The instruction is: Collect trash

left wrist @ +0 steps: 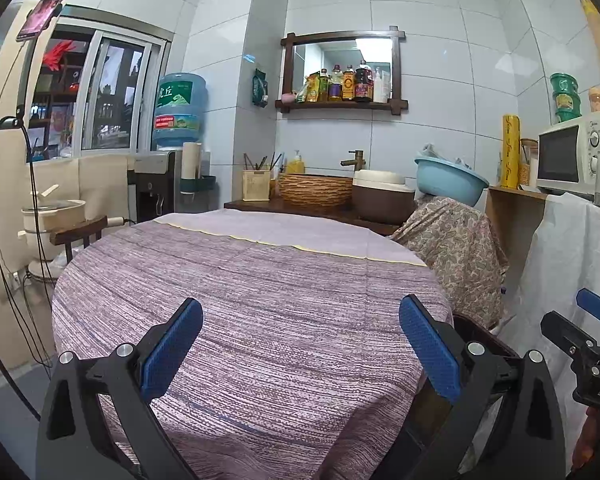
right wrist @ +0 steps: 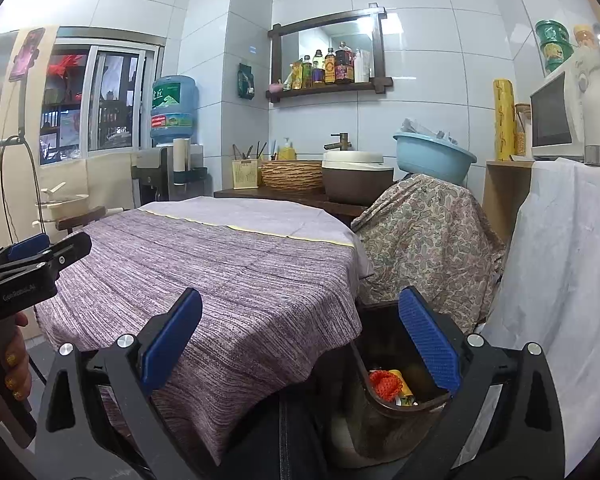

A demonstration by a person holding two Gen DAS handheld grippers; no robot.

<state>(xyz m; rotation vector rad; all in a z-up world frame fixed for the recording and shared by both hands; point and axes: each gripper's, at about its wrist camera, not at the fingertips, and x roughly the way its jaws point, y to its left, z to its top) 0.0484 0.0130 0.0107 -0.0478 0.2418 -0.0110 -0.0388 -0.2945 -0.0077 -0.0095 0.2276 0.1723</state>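
A dark brown trash bin (right wrist: 384, 412) stands on the floor beside the table's right edge; its rim also shows in the left wrist view (left wrist: 484, 338). It holds an orange net (right wrist: 385, 385) and other small scraps. The round table has a purple striped cloth (left wrist: 252, 304), and no loose trash shows on it. My left gripper (left wrist: 300, 344) is open and empty, held over the cloth (right wrist: 204, 268). My right gripper (right wrist: 300, 344) is open and empty, with its right finger over the bin's mouth. The right gripper shows at the right edge of the left wrist view (left wrist: 592, 340), the left gripper at the left edge of the right wrist view (right wrist: 32, 264).
A chair under a paisley cloth (right wrist: 424, 236) stands behind the bin with a blue basin (right wrist: 432, 156) on it. A white cloth (right wrist: 564, 272) hangs at the right below a microwave (left wrist: 568, 156). A counter with a basket (left wrist: 316, 188) and a sink lies beyond the table. A water dispenser (left wrist: 156, 184) stands at the left.
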